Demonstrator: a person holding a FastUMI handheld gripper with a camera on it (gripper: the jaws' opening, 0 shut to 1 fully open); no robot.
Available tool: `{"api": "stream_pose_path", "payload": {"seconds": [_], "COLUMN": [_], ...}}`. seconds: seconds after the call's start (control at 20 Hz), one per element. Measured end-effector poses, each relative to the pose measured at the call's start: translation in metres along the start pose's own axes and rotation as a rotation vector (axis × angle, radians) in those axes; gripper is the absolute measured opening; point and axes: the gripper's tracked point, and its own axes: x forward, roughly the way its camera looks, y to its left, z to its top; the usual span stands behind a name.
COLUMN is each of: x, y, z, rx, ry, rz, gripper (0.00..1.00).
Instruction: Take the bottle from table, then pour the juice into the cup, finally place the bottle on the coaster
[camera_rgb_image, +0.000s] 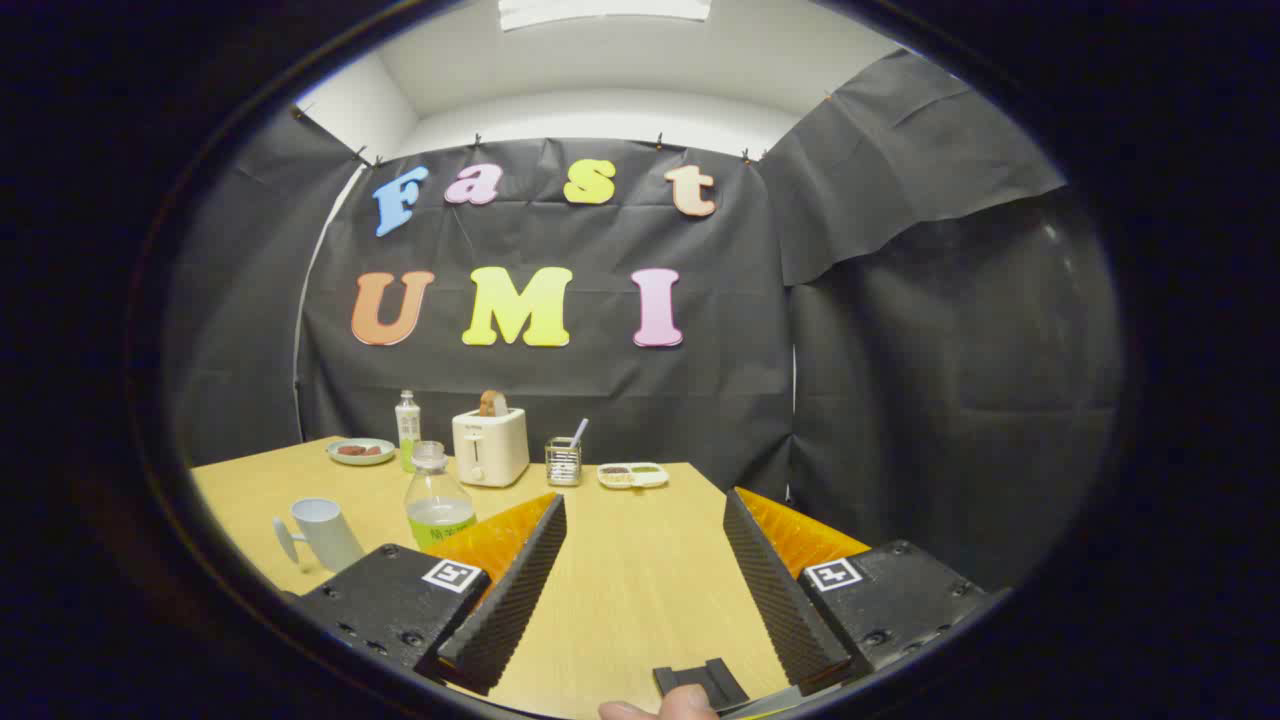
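Table (640, 560): tongs (645, 590) spread, bottle (437, 500) beside cup (325, 532).

The clear plastic bottle (437, 497) stands on the wooden table (640, 560). Relative to it: grey cup (322, 534) left, white toaster (490, 446) behind-right, round plate (361, 451) behind-left.

The gripper (645, 580) fingers stand apart, empty.

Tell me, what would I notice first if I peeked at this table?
Probably the gripper, its jaws wide open over bare wooden table, holding nothing. Just beyond the left jaw stands a clear bottle of pale juice, with a light cup to its left. Farther back, a white toaster holds bread.
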Motion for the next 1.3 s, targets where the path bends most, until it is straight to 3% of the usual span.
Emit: {"api": "stream_pose_path", "payload": {"seconds": [1.0, 1.3], "x": [-0.002, -0.01], "y": [0.01, 0.045], "z": [-0.01, -0.029], "rx": [0.017, -0.002], "ry": [0.028, 0.05], "rz": [-0.016, 0.071], "gripper": [1.0, 1.0]}}
